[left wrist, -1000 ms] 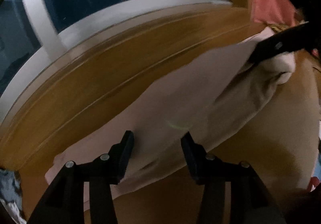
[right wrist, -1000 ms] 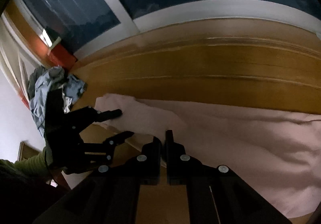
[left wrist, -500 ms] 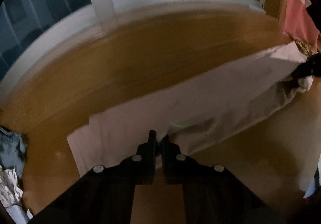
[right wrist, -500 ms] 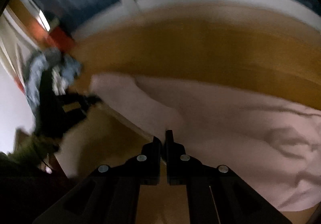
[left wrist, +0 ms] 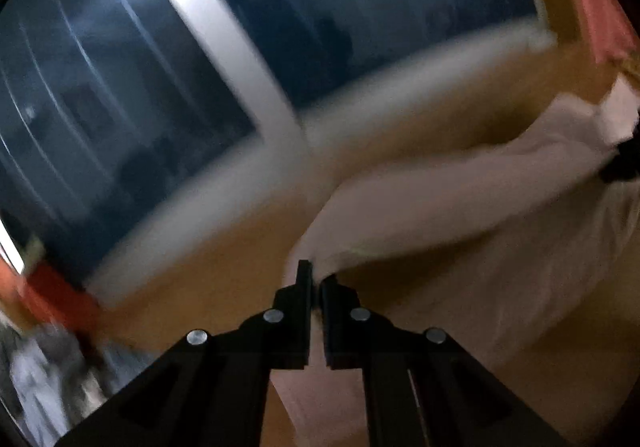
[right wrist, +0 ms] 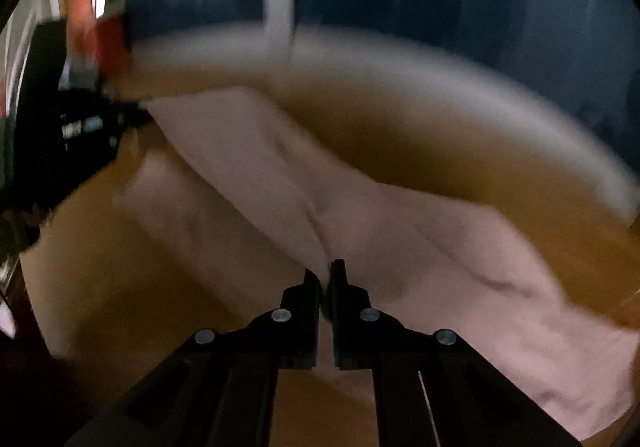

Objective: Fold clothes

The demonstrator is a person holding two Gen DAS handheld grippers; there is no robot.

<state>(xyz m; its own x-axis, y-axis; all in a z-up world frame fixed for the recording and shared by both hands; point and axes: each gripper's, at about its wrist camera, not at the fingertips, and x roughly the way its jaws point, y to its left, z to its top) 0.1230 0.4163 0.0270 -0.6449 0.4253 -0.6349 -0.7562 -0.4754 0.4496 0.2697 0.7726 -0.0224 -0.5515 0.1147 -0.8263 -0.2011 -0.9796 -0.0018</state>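
Pale pink cloth (left wrist: pixel 460 187) stretched above the wooden surface (left wrist: pixel 200 267), below the dark window (left wrist: pixel 120 87). Left tool (left wrist: pixel 316 279) clamped on 1 cloth edge, right tool (right wrist: pixel 326 275) pinching another edge. Both views blurred.

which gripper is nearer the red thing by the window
Left. The left gripper holds the cloth's end beside the red thing; the right gripper holds the cloth farther along, away from it.
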